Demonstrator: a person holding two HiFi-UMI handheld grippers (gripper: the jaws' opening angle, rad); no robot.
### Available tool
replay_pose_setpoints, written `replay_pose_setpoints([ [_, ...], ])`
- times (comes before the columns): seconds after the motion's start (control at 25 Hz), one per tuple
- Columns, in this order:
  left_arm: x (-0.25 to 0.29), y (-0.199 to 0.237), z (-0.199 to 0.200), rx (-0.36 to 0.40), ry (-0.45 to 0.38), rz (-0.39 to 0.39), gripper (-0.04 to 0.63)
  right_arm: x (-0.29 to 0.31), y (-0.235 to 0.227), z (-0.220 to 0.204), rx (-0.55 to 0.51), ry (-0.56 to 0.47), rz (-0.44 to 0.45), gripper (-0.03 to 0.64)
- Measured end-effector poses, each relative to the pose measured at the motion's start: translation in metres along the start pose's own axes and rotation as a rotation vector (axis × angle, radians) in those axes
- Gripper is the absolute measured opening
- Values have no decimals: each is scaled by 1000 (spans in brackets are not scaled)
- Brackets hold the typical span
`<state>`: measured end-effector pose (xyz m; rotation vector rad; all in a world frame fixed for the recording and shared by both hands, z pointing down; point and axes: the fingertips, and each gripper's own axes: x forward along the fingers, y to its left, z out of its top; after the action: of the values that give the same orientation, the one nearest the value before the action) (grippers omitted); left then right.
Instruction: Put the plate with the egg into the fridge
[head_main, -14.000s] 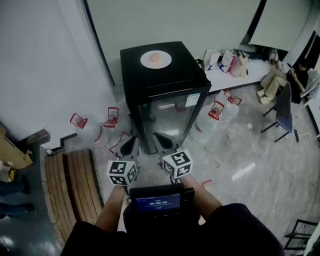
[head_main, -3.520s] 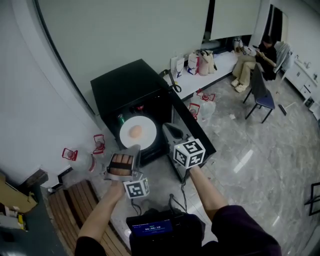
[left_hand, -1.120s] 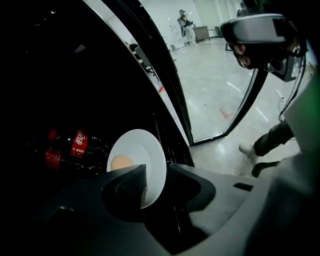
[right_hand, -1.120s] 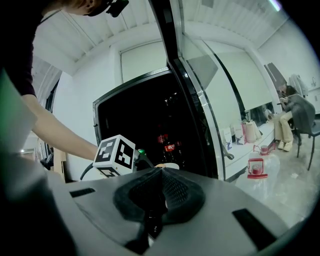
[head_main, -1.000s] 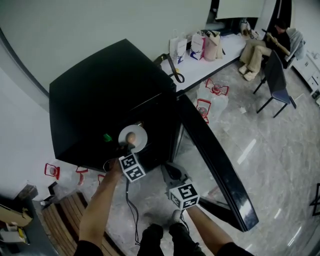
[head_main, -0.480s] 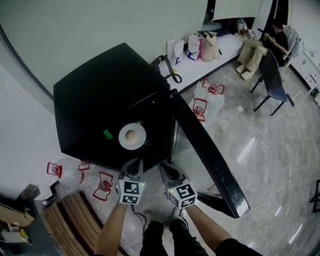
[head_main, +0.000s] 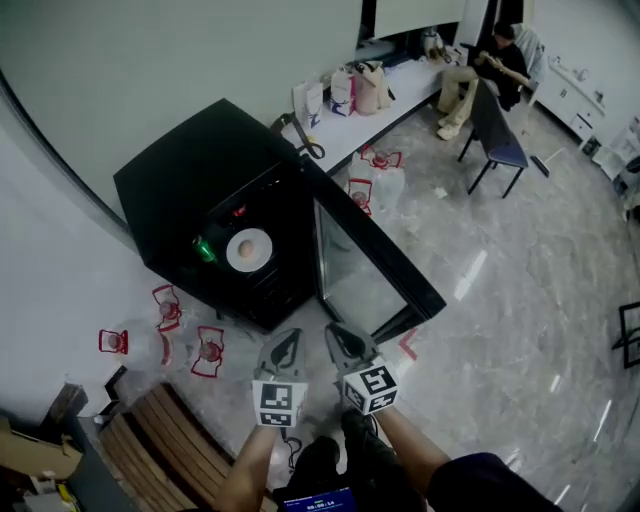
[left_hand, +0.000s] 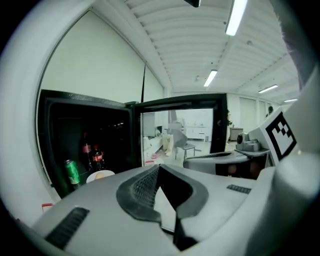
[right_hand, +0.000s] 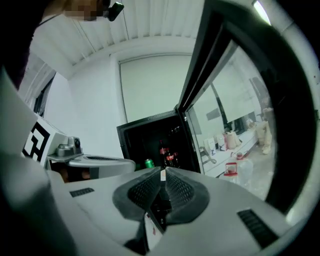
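While both sets of jaws are closed on nothing, the plate (head_main: 248, 257) with the egg (head_main: 246, 246) sits inside the open fridge (head_main: 190, 175), ahead of the left gripper (head_main: 284, 345) and right gripper (head_main: 340, 342), well apart from both.

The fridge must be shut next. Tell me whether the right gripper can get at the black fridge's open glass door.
Probably yes. The right gripper, shut and empty, is close in front of the black fridge's open glass door; nothing stands between them.
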<state>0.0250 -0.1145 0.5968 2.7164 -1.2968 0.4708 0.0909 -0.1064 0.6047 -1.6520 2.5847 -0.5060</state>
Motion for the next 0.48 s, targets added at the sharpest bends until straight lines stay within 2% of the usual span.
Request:
replay_pose_setpoints([
  [0.12,-24,-46,6,36,-18,-105,8,-52,6,3,-25,-16,-108,53],
  [0.24,-43,-85,17,36,-34,-187,9,-107,0,12,-86,-3,-219,99],
  [0.4,-60,-119,38,15,-60,-244,8,-163,-35,28,-121,-4,-336,209],
  [0.48,-65,-130,50,8,-73,-255,8,-174,-57,48,-132,-17,-367,226],
])
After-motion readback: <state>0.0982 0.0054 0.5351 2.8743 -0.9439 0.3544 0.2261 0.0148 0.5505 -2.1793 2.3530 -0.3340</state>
